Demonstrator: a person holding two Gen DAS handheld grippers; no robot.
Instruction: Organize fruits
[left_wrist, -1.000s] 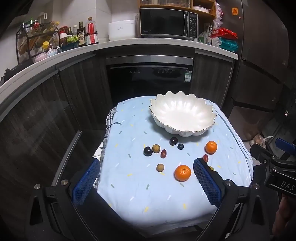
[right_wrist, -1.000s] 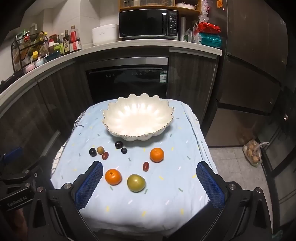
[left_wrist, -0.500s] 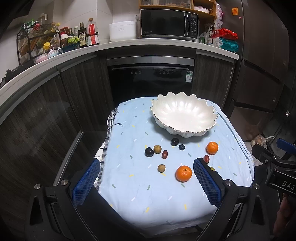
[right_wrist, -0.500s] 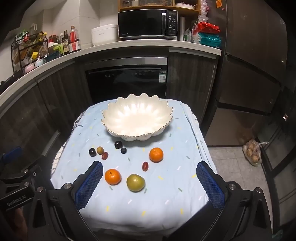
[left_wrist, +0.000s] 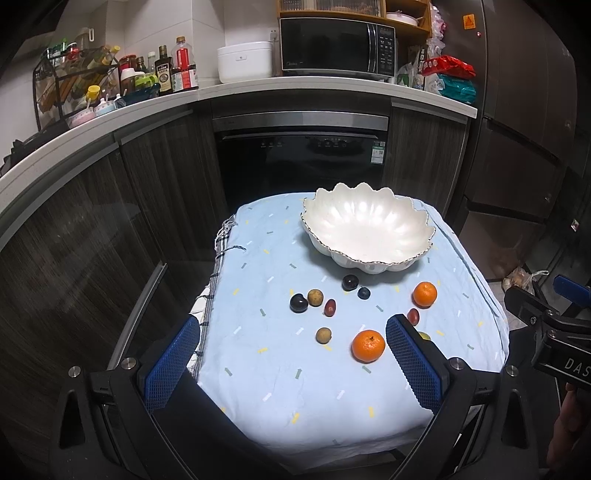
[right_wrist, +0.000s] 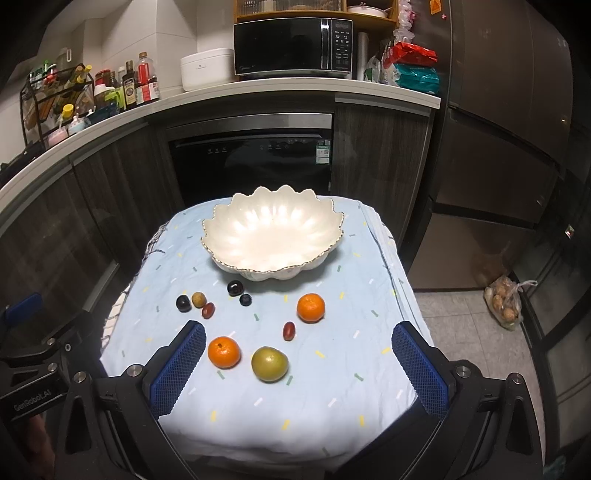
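fruits (right_wrist: 224, 352) all lie loose on the cloth-covered counter (right_wrist: 343, 373) in front of the white bowl (right_wrist: 273, 236), which holds nothing; sorting hasn't begun. both my jaws hang wide apart, gripping nothing.

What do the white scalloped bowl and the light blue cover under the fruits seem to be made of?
White scalloped bowl: probably glazed ceramic; glossy, with bright glare inside and a thin gold-looking rim line. Plastic cannot be excluded.
Light blue cover: woven fabric, matte; it wrinkles, drapes over the edge, shows frayed threads at the left, and carries small printed dashes.
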